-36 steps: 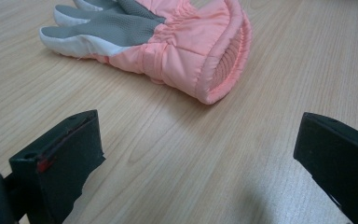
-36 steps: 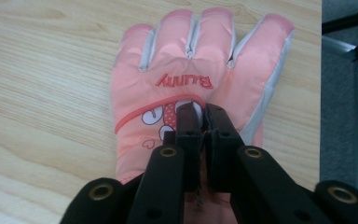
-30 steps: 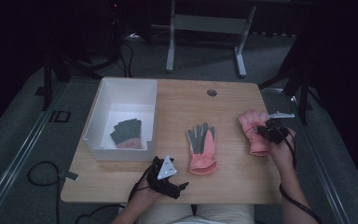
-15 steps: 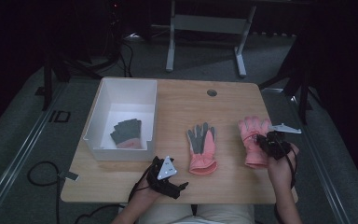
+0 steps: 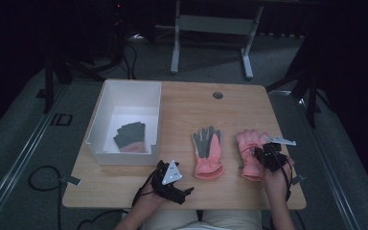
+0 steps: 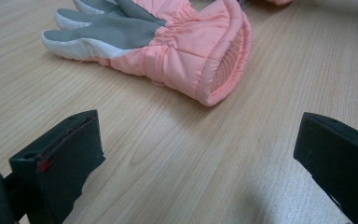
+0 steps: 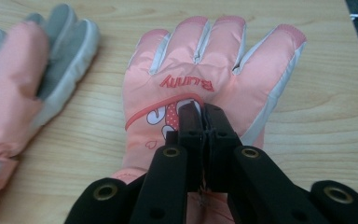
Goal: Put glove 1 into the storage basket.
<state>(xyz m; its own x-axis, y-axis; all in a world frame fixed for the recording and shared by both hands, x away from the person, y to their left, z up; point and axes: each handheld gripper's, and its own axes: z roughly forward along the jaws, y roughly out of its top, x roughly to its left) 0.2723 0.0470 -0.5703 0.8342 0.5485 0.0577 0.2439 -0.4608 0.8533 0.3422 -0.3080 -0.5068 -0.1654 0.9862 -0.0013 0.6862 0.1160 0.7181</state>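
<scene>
We have dragged the right-hand pink glove (image 5: 252,152) back across the desk (image 5: 182,108) toward the near edge since a second ago; it sat farther up and out to the right then, and now it lies just beside the palm-up glove (image 5: 207,152), on that glove's right, cuffs roughly level. In our judgement that lines the pair up for the next move, probably into the white bin (image 5: 106,124) well to the left of the palm-up glove (a dark glove (image 5: 130,135) already lies inside).

The right claw (image 7: 200,116) is clenched, its jaws pressed together on a pinch of the fabric on the back of the right-hand pink glove, just below the printed lettering, so it is grasping that glove and not merely resting on it.

The left claw (image 5: 172,184) sits near the front edge, below and left of the palm-up glove; its jaws stand wide apart and released, with bare wood between them and the cuff just ahead
</scene>
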